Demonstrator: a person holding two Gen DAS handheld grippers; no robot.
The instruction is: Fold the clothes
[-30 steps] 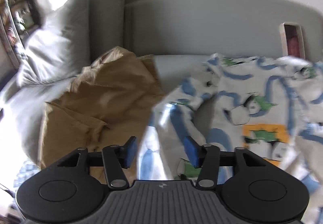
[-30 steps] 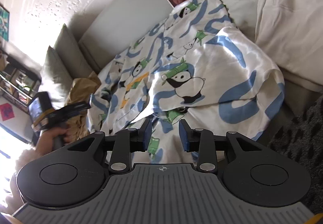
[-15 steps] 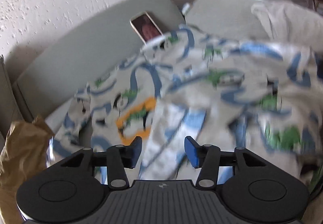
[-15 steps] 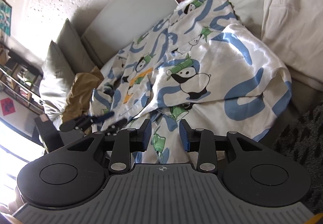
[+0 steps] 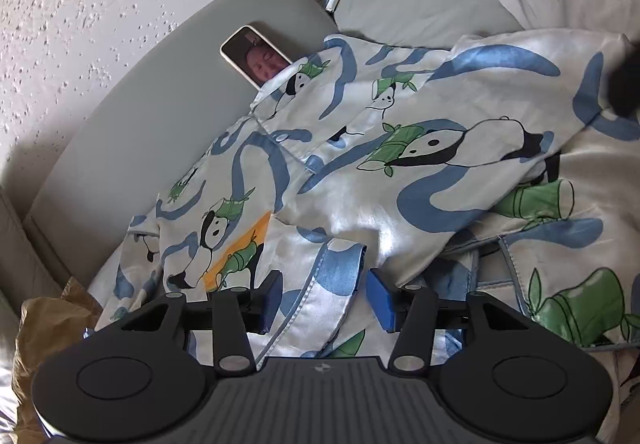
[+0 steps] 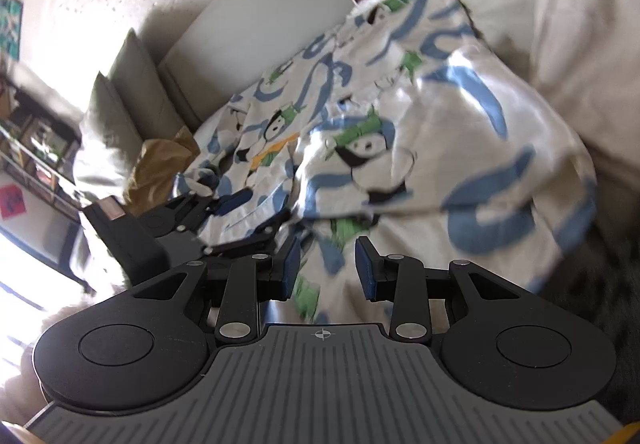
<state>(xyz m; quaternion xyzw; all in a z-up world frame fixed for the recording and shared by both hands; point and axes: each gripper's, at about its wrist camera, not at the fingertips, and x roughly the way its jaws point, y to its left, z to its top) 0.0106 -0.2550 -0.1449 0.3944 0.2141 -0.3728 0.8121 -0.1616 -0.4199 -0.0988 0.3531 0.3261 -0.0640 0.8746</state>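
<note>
While the panda-print garment (image 5: pixel 420 164) lies crumpled across the sofa (image 5: pixel 132 132) seat toward its right end, we see our left tongs (image 5: pixel 322 298) spread apart astride its blue-trimmed hem, and our right tongs (image 6: pixel 327 267) released just above its front edge.

My left gripper (image 5: pixel 322 302) is a matte black frame with two round housings, each marked by a raised circle, a ribbed grey centre plate bearing a small crosshair mark, silver pivot screws on its two black link arms, and bright blue rectangular pads (image 5: pixel 382 299) on the fingers. My right gripper (image 6: pixel 327 269) has the same build: black rounded housings, a ribbed grey plate with a crosshair, silver screws at the link pivots and darker blue pads (image 6: pixel 365 269). In the right wrist view my left gripper (image 6: pixel 244 210) shows from the side as black linkages with a boxy black handle.
</note>
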